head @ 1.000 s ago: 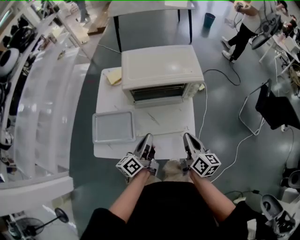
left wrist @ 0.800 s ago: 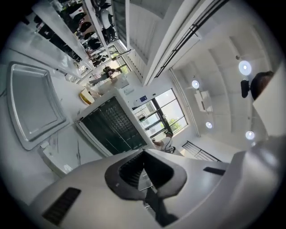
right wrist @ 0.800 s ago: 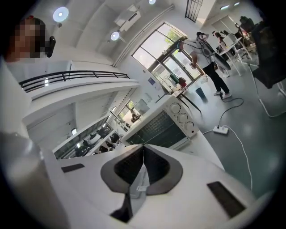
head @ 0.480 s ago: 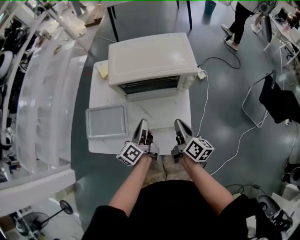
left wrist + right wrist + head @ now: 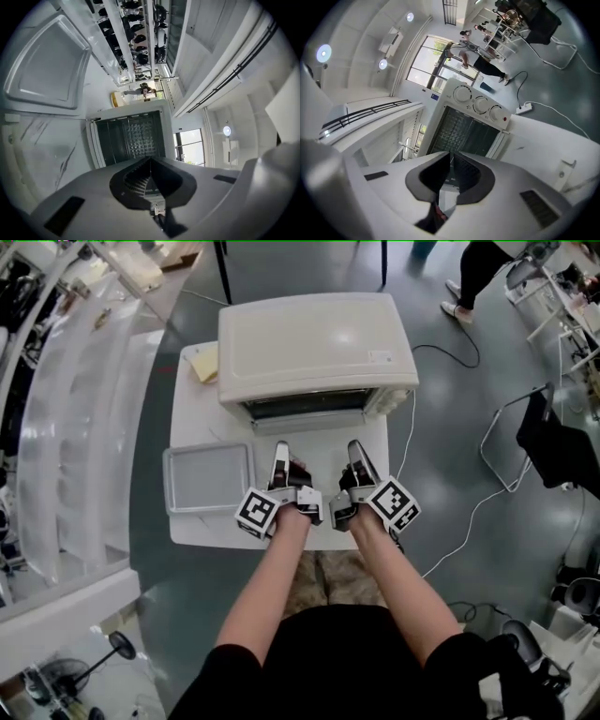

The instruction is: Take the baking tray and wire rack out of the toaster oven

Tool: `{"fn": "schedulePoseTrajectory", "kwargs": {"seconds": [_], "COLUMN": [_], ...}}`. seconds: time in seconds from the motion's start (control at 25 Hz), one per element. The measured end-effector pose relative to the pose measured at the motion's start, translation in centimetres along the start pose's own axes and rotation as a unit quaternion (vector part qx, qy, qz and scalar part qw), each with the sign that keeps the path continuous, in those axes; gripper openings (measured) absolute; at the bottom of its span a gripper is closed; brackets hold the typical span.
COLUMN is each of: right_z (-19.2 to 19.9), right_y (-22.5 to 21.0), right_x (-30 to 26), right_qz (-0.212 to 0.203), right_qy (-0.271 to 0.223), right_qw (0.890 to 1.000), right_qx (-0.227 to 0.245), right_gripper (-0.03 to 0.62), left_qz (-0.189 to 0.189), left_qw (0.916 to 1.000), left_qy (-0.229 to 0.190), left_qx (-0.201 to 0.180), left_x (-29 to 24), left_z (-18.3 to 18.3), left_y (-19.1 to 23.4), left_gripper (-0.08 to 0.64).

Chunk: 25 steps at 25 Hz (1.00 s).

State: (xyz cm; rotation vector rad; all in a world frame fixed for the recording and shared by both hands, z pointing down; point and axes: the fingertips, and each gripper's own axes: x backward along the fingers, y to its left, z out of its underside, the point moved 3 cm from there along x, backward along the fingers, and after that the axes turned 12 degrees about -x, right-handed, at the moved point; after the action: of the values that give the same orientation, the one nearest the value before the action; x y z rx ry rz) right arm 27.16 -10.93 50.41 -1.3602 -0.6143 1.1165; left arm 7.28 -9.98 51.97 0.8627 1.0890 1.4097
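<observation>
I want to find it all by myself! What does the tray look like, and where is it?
Look for the white table with the big cream toaster oven on it. The tray lies flat on its near left corner. It is the only shallow grey rectangle with a raised rim.

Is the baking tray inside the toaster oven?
No, the baking tray lies out on the white table, outside the toaster oven.
</observation>
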Motion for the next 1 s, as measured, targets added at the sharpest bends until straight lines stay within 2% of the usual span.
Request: {"fn": "schedulePoseTrajectory", "kwargs": {"seconds": [0.12, 0.2, 0.28, 0.36, 0.44, 0.72, 0.84, 1.0], "right_z": [-0.3, -0.5, -1.0, -1.6, -2.2, -3.7, -3.9, -4.3], "right_y": [-0.2, -0.5, -1.2, -2.0, -2.9, -4.7, -4.6, -4.1], "right_x": [-2.9, -5.0, -6.8, -8.1, -9.1, -12.5, -14.1, -15.9], "right_qz": [-0.009, -0.009, -0.004, -0.015, -0.018, -0.036, -0.046, -0.051], "right_qy": [-0.013, -0.014, -0.018, -0.030, -0.045, -0.082, -0.085, -0.084], "right_qw": [1.000, 0.999, 0.998, 0.997, 0.995, 0.988, 0.985, 0.985], "right_qx": [-0.024, -0.041, -0.055, -0.066, -0.083, -0.128, -0.140, -0.144], "right_gripper": [0.028, 0.037, 0.078, 0.112, 0.130, 0.196, 0.206, 0.204], "left_qz": [-0.011, 0.000, 0.018, 0.018, 0.013, 0.018, 0.009, 0.004], "left_qw": [0.9999, 1.0000, 0.9998, 0.9998, 0.9997, 0.9989, 0.9980, 0.9983], "left_qy": [0.003, 0.006, 0.005, 0.008, 0.012, 0.019, 0.001, -0.004], "left_qx": [0.000, 0.000, 0.004, 0.010, 0.018, 0.039, 0.063, 0.058], "left_x": [-2.1, -3.9, -5.8, -7.0, -8.1, -12.0, -13.1, -14.4], "left_z": [-0.9, -1.4, -1.6, -1.7, -1.8, -1.8, -2.3, -2.8], "left_y": [1.3, 1.9, 2.3, 3.2, 4.3, 6.4, 7.0, 7.5], "left_gripper": [0.020, 0.020, 0.022, 0.054, 0.116, 0.161, 0.163, 0.163]}}
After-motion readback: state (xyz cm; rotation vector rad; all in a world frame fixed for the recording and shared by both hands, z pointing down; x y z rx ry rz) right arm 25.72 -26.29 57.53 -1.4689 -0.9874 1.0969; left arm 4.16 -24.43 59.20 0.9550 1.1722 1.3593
